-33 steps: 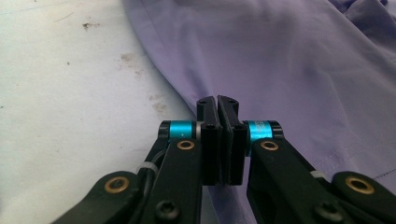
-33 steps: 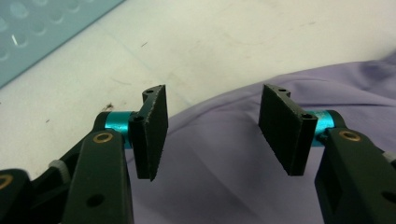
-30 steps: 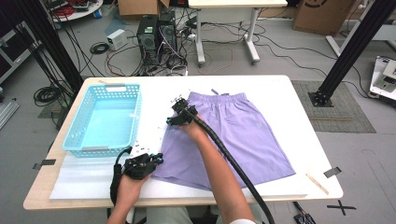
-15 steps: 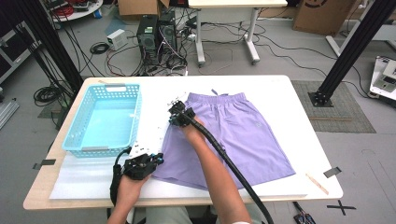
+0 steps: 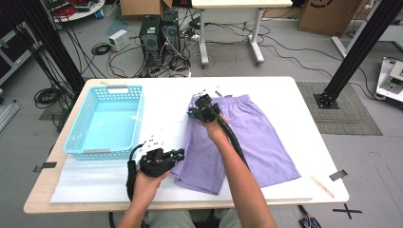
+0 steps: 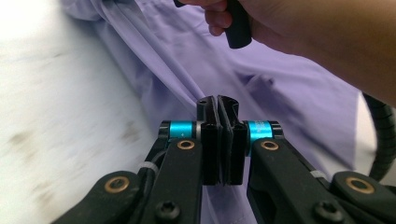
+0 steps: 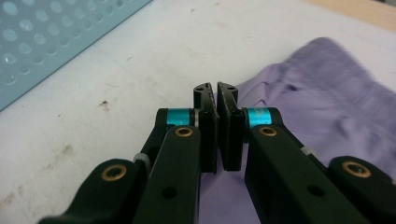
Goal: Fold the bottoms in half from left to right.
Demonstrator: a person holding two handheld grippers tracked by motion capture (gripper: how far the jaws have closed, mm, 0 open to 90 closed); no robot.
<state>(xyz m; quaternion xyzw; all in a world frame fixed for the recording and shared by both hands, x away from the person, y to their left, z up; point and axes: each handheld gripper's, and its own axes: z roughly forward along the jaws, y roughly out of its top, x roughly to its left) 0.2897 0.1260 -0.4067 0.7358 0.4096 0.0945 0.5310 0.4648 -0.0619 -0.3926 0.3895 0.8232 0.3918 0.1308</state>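
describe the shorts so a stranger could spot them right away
On the white table, look right of the light blue basket. The purple shorts lie spread flat there, the only garment, pinched at their left edge by both tools.

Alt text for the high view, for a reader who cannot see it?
A person pinches purple shorts on a white table, the left gripper at their near-left edge and the right gripper at their far-left corner. A light blue basket sits left.

One purple shorts (image 5: 247,137), one blue basket (image 5: 107,121), two tools, apparently.
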